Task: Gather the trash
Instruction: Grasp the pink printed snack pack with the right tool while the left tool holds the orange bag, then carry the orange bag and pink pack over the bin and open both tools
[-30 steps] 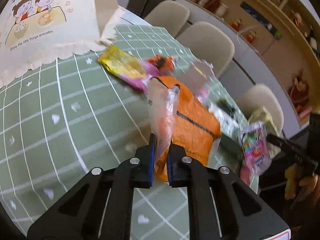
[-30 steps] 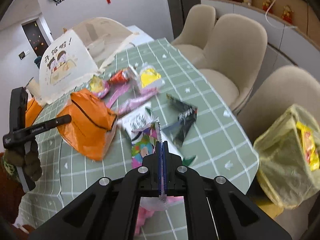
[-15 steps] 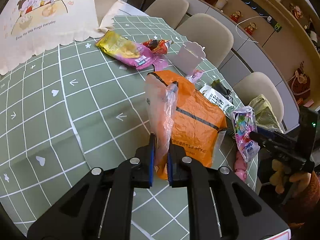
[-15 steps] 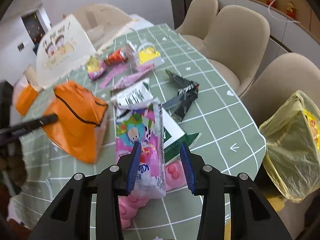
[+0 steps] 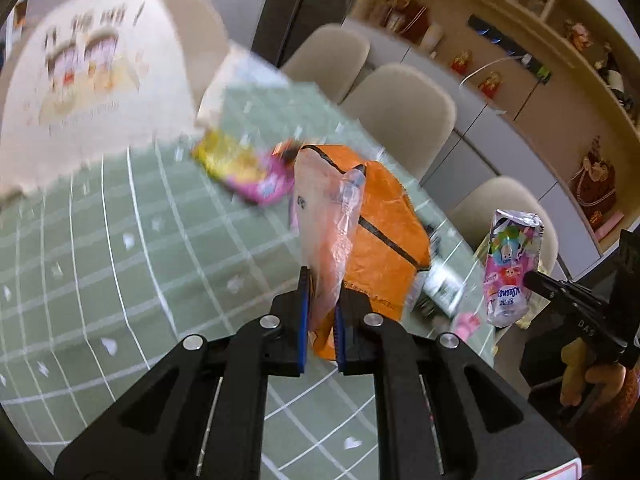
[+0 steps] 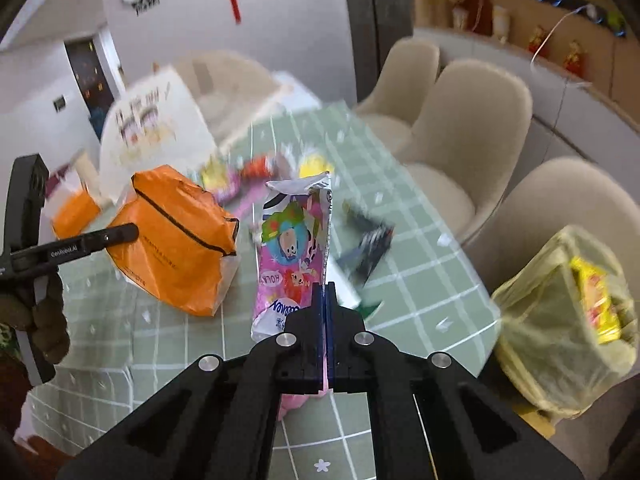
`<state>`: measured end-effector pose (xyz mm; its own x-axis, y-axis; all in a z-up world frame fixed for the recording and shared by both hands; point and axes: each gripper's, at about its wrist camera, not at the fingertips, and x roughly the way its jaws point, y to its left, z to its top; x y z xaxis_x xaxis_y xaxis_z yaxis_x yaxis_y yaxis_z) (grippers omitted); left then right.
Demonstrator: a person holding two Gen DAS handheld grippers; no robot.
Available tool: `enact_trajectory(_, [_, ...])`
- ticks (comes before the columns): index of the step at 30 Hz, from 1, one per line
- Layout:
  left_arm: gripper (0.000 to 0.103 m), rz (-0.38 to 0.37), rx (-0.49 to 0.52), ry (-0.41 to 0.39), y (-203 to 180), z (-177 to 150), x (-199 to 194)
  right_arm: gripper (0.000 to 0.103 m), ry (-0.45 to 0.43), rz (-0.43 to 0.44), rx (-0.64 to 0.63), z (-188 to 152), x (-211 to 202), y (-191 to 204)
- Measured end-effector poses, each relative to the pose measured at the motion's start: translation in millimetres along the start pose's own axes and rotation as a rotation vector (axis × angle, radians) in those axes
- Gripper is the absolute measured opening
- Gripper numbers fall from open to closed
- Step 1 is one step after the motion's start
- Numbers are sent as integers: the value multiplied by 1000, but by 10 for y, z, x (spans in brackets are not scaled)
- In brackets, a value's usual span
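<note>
My left gripper (image 5: 320,300) is clamped on the orange bag's (image 5: 384,216) clear plastic edge, bag hanging over the green table (image 5: 120,264). My right gripper (image 6: 324,300) is pinched tight on a pink wrapper (image 6: 294,248), held upright above the table. Yellow trash bag (image 6: 560,320) sits past the table's right edge.

left gripper (image 5: 320,304) clamped, right gripper (image 6: 325,304) pinched tight, both angled down

The right hand-held gripper (image 6: 325,292), open a moment ago, has apparently reclamped the pink wrapper (image 6: 294,248), lifting it.
</note>
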<state>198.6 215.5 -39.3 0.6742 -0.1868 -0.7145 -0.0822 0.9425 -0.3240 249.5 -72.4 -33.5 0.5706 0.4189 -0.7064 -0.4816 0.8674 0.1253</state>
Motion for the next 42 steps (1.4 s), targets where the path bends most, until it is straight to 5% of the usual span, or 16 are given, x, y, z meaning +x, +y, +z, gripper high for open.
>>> enact_trajectory(9, [9, -31, 146, -202, -903, 523, -669, 4, -167, -73, -2, 220, -751, -329])
enact_trajectory(16, [9, -129, 182, -246, -1577, 762, -661, 4, -236, -159, 19, 245, -1169, -807])
enact_trajectory(29, [9, -283, 318, -90, -3227, 840, 497, 4, -297, -309, 143, -3, -1614, -2333])
enact_trajectory(36, [9, -294, 367, -35, -3867, 824, 1068, 4, -304, -365, 214, -89, -1725, -3119])
enact_trajectory(42, [9, -257, 395, 90, -4257, 660, 1745, 4, -283, -364, 252, -191, -1654, -3552])
